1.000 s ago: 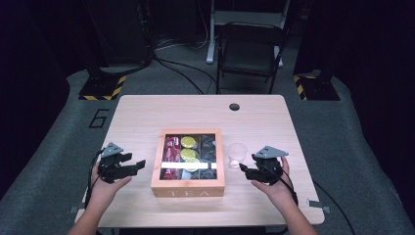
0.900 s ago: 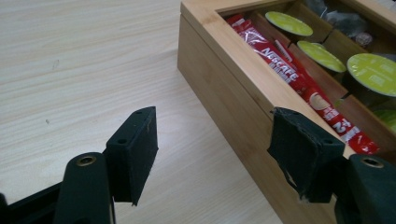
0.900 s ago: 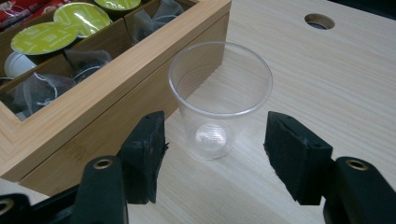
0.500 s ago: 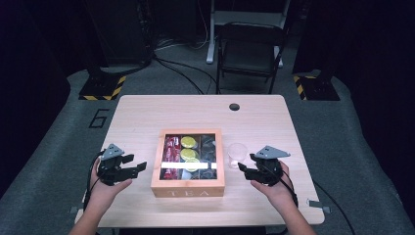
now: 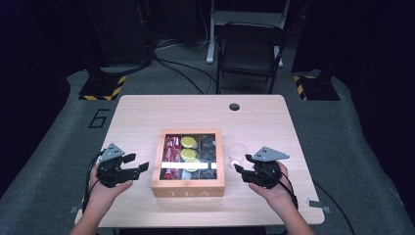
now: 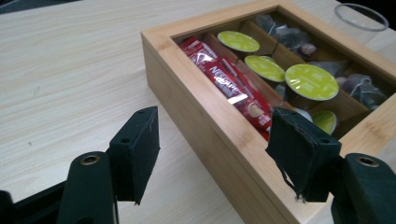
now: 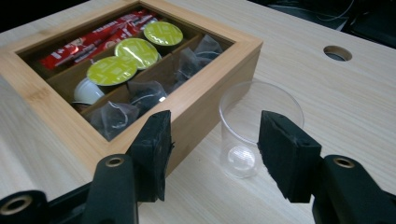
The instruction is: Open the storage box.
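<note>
The square bamboo tea box with a glass-windowed lid point(image 5: 188, 162) sits closed mid-counter, flanked by the left claw point(image 5: 138, 165) and right claw point(image 5: 243, 165), both empty, the left's jaws just widening, the right's narrowing, apparently positioned to engage the box from either side.

Left black two-jaw gripper point(image 5: 139, 168) held low in the left hand point(image 5: 105, 188), jaws apart after reopening slightly, right black two-jaw gripper point(image 5: 241, 167) likewise, jaws seemingly empty and narrowing

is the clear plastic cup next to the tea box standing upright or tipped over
Upright. The clear cup stands on its base, open rim up, beside the tea box.
</note>
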Tool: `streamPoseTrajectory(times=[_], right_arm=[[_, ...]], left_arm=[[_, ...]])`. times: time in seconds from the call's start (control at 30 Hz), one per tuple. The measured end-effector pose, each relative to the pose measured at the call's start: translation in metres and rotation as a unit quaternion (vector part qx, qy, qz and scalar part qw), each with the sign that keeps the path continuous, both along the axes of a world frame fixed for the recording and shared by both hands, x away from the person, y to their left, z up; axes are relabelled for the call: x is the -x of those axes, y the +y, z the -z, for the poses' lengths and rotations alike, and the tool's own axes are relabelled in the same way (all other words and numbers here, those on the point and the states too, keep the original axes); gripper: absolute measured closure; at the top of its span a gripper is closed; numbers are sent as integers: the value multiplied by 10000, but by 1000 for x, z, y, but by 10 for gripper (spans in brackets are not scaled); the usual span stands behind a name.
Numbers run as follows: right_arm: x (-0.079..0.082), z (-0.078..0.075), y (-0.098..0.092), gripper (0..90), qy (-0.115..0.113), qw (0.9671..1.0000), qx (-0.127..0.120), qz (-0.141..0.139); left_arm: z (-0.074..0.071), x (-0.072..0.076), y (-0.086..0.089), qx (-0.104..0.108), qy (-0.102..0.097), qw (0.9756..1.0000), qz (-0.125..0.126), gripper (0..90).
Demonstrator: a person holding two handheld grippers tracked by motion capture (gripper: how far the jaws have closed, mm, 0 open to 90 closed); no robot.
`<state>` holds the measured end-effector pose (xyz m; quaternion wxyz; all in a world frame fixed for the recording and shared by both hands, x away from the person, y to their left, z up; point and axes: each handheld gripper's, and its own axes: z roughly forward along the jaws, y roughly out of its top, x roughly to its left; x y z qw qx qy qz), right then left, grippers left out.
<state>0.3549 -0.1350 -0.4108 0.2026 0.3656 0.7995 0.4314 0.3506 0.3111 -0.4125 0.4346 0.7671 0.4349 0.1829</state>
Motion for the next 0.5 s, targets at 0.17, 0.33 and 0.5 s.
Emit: streamPoseTrajectory(times=[0.17, 0.33, 0.5], right_arm=[[6, -4, 2, 447, -61, 9999, -52, -80], [13, -6, 6, 451, -59, 9998, -78, -167], [19, -6, 10, 462, -104, 9996, -76, -234]], left_arm=[[-2, 5, -3, 168, 17, 9997, 156, 335], [-1, 12, -6, 189, -7, 9995, 249, 298], [0, 19, -7, 103, -55, 9996, 274, 314]])
